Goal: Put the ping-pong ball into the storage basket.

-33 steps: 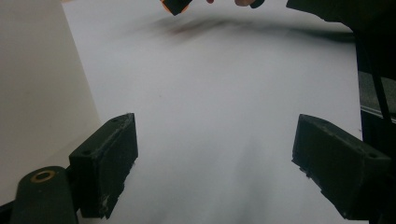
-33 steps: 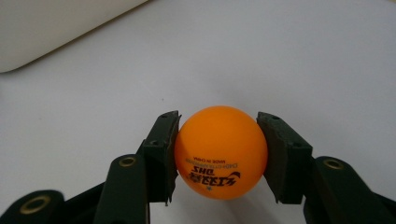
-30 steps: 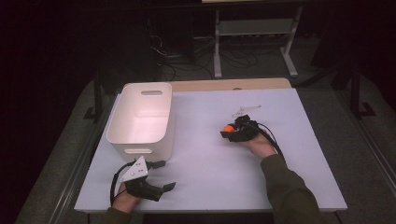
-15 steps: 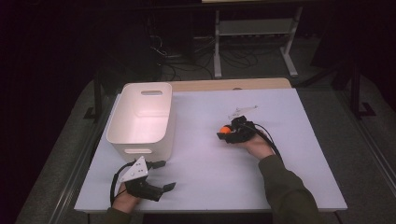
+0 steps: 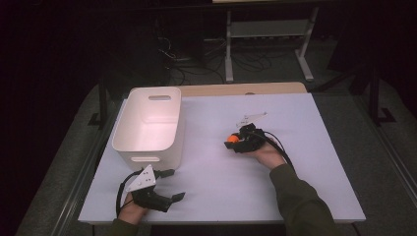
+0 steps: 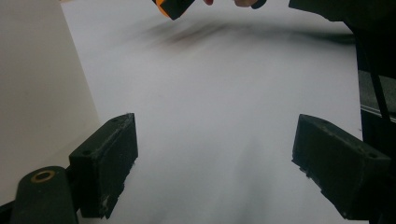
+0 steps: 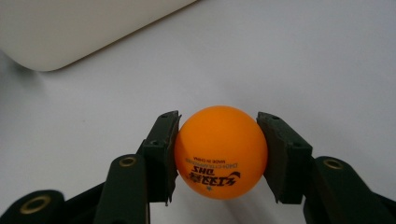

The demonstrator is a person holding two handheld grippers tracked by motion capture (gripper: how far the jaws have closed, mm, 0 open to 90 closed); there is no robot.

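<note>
An orange table-tennis ball (image 7: 220, 150) with black print sits squeezed between the two black pads of my right gripper (image 7: 218, 154). From above, the ball (image 5: 233, 138) and right gripper (image 5: 235, 141) hover over the middle of the white table, right of the white bin (image 5: 150, 123). My left gripper (image 5: 169, 189) rests near the table's front left edge, just in front of the bin, its jaws wide apart with only bare table between them (image 6: 215, 158). At the top of the left gripper view a corner of the orange ball (image 6: 162, 4) peeks in.
The white table (image 5: 305, 187) spreads wide to the right and front. The bin's wall (image 6: 32, 84) stands close on the left in the left gripper view. Beyond the table's far edge are a wooden strip (image 5: 246, 89), cables and a metal rack (image 5: 268, 34).
My right gripper has carried the ball a little to the left, toward the bin. The left gripper has stayed where it was.
</note>
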